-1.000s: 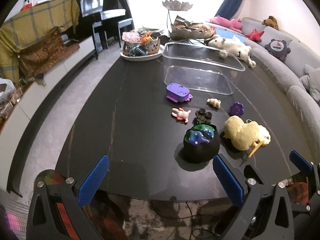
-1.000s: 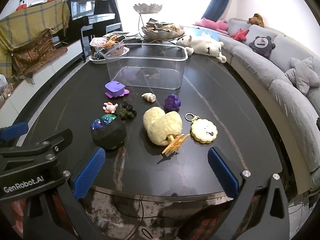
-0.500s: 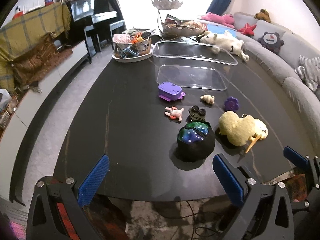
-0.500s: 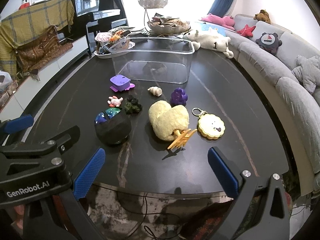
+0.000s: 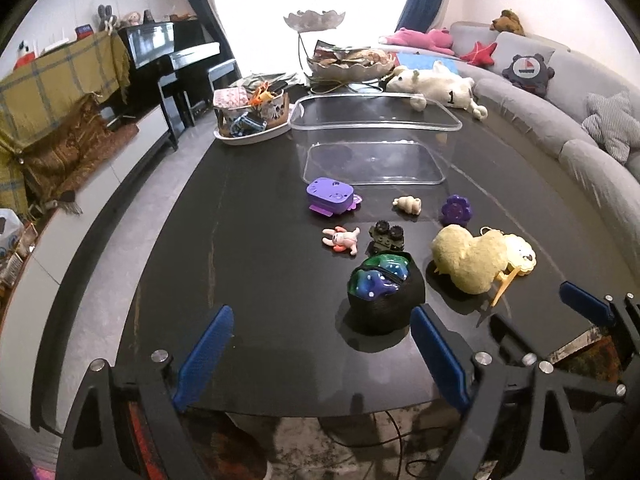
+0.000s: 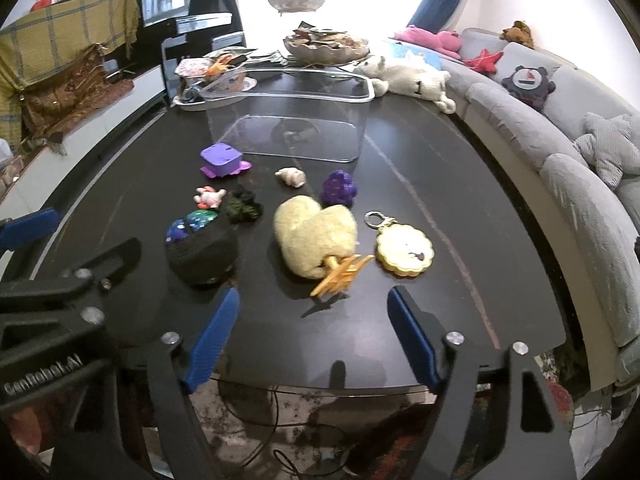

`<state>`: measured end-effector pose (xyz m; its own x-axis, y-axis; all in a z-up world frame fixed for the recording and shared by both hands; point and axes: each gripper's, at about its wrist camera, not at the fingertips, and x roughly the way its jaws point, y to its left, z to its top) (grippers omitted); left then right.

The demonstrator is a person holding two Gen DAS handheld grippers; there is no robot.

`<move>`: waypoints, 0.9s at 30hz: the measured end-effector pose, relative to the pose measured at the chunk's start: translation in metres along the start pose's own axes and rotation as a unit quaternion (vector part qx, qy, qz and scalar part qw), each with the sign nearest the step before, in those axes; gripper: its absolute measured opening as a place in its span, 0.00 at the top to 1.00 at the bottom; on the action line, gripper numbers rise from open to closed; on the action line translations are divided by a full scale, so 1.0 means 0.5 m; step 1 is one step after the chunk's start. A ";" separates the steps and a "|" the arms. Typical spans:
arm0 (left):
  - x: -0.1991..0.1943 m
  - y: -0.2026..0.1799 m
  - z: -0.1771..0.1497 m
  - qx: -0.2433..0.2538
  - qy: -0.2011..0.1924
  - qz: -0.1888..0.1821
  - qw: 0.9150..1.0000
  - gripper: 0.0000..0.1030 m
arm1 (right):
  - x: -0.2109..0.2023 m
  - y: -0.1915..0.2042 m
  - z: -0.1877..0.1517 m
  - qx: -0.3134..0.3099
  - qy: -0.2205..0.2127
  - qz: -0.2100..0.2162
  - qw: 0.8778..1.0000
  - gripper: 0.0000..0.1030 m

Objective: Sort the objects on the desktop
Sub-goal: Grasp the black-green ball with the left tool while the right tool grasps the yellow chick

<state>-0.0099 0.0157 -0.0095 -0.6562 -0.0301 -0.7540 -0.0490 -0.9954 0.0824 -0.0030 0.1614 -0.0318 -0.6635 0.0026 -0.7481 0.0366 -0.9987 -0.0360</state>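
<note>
Hovering left gripper [image 5: 318, 354]: bottom of frame, jaws apart, just narrowing, nothing between.
Right gripper [image 6: 314, 340]: bottom centre, jaws apart, just narrowing, empty.
Yellow plush chick [image 6: 316, 240]: frame centre, on black table [image 6: 440, 160].
Clear bin [image 6: 288, 120]: upper centre.

Lion keychain [image 5: 520, 254] half hidden behind yellow plush [image 5: 468, 258], basket's contents [image 5: 252, 114] indistinct

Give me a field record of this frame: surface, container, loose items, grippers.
surface: dark table
container: clear plastic bin, empty, upright
loose items: yellow plush chick, lion keychain, black pouch, purple box toy, purple grape toy
left gripper: open, jaws just closing, nothing between
right gripper: open, jaws just closing, nothing between
</note>
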 end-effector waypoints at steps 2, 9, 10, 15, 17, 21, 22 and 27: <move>0.002 0.004 -0.001 -0.006 -0.001 -0.002 1.000 0.15 | 0.003 -0.008 0.001 0.007 0.004 0.001 1.000 0.31; 0.004 0.004 -0.005 -0.001 -0.004 -0.010 1.000 0.15 | -0.002 -0.022 0.006 0.024 -0.002 0.010 1.000 0.32; 0.006 0.004 -0.005 -0.002 -0.003 -0.016 1.000 0.15 | -0.003 -0.024 0.007 0.025 -0.003 0.010 1.000 0.32; 0.021 -0.004 -0.003 -0.002 -0.002 -0.041 0.999 0.15 | 0.000 -0.039 0.008 0.033 -0.003 0.013 0.999 0.33; 0.030 -0.012 -0.002 0.005 0.001 -0.045 0.999 0.15 | 0.004 -0.045 0.010 0.036 -0.002 0.015 0.999 0.33; 0.042 -0.021 -0.001 0.008 -0.006 -0.056 0.998 0.15 | 0.013 -0.054 0.014 0.038 0.000 0.017 0.999 0.35; 0.043 -0.022 -0.001 0.008 -0.012 -0.060 0.998 0.15 | 0.016 -0.056 0.015 0.038 0.001 0.019 0.999 0.36; 0.061 -0.037 0.002 0.025 -0.015 -0.066 0.997 0.15 | 0.027 -0.067 0.023 0.046 0.002 0.023 0.999 0.39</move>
<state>-0.0298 0.0335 -0.0332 -0.6640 0.1040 -0.7405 -0.1727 -0.9848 0.0166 -0.0220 0.1945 -0.0329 -0.6598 -0.0435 -0.7502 -0.0020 -0.9982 0.0597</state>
